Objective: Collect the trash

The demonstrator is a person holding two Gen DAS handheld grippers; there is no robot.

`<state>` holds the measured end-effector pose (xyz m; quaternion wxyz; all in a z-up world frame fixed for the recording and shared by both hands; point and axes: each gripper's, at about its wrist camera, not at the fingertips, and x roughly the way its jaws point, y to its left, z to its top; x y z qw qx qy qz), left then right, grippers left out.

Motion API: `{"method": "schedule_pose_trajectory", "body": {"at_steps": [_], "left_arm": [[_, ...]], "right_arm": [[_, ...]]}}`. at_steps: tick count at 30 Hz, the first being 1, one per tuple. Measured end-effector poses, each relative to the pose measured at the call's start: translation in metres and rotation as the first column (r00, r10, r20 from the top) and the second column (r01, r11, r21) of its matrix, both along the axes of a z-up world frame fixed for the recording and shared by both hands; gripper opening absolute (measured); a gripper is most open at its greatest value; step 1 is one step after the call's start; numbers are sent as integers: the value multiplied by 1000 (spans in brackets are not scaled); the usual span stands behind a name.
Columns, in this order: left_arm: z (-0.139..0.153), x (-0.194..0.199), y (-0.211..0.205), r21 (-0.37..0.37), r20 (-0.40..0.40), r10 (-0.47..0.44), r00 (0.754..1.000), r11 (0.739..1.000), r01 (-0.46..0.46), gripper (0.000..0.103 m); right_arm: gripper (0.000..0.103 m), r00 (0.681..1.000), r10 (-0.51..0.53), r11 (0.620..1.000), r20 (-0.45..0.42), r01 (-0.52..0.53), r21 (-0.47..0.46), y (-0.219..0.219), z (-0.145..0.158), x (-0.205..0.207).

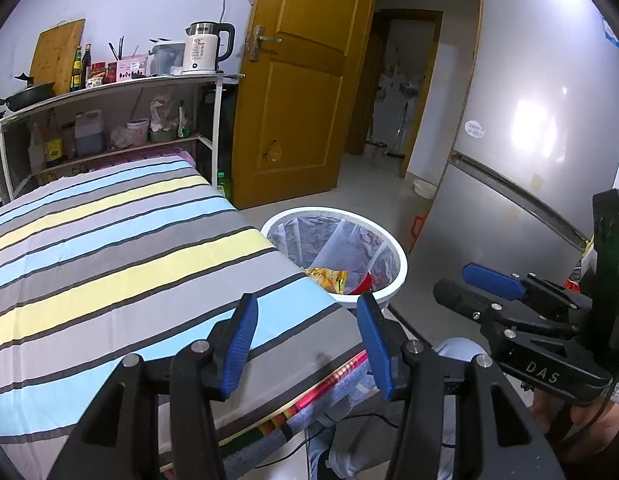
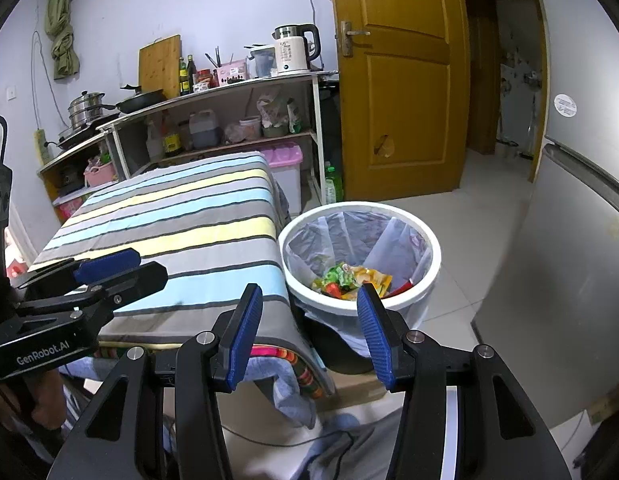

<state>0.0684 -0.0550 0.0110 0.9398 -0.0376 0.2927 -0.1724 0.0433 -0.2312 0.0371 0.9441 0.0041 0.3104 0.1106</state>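
right wrist view: we count one white bin (image 2: pixel 359 304) holding several wrappers (image 2: pixel 351 278); our two grippers, left (image 2: pixel 121 270) and right (image 2: pixel 307 330), both spread, empty.

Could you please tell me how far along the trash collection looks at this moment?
Done: several wrappers lie in the lined white bin. In hand: nothing; the left gripper and right gripper both have open, empty jaws. Left: no trash shows on the striped tabletop, so the job looks nearly or fully finished.
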Motion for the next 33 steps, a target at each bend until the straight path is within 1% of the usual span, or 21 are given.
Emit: {"method": "schedule_pose_trajectory", "body": {"at_steps": [13,33], "left_arm": [[-1,-3,-1,8,11,30,999,1000,-30,53],[2,-3,2,12,13,36,999,999,-36,53]], "right_arm": [[50,1000,-1,1000,-1,1,1,-1,1,-2],[50,1000,1,1000,-5,-1,0,0,-1,-2]]}}
